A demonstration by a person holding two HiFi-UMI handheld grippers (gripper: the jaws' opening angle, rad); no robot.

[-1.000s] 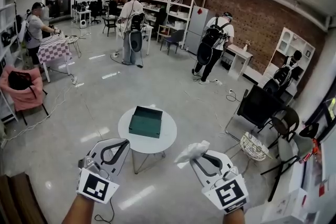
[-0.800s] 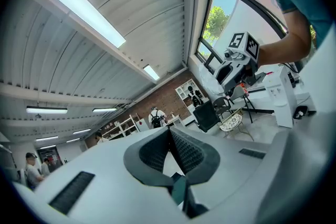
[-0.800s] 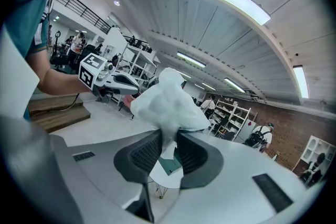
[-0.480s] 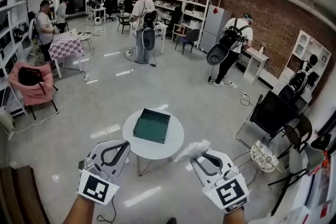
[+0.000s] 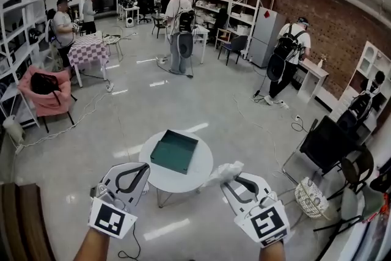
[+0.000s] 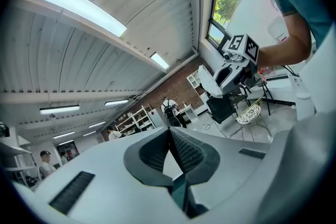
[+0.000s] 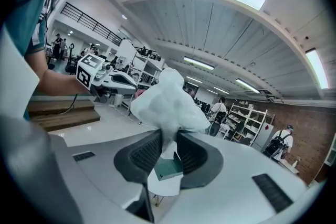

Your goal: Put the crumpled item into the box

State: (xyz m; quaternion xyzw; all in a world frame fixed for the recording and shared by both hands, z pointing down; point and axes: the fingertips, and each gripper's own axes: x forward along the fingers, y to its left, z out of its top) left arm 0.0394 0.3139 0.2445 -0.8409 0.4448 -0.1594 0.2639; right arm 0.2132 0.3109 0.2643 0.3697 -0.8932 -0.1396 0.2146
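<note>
A dark green open box [image 5: 174, 151] lies on a small round white table [image 5: 198, 171] just beyond both grippers. My right gripper [image 5: 234, 178] is shut on a crumpled white item [image 5: 223, 173], held in the air near the table's right edge. In the right gripper view the crumpled item [image 7: 167, 102] bulges up from between the pads of the right gripper [image 7: 169, 140], and the box [image 7: 169, 169] shows low in the gap. My left gripper [image 5: 138, 169] is shut and holds nothing, close to the table's left edge. In the left gripper view the left gripper [image 6: 169, 132] has its jaw tips meeting.
Several people with backpacks stand farther back on the shiny floor. A black chair [image 5: 327, 143] and a wire basket [image 5: 311, 197] stand to the right. A pink chair [image 5: 46, 95] is at the left. Shelving lines the brick wall; cables lie on the floor.
Both grippers have travelled forward together and the table with the box is now closer below them. The right gripper's hold on the crumpled item is unchanged.
</note>
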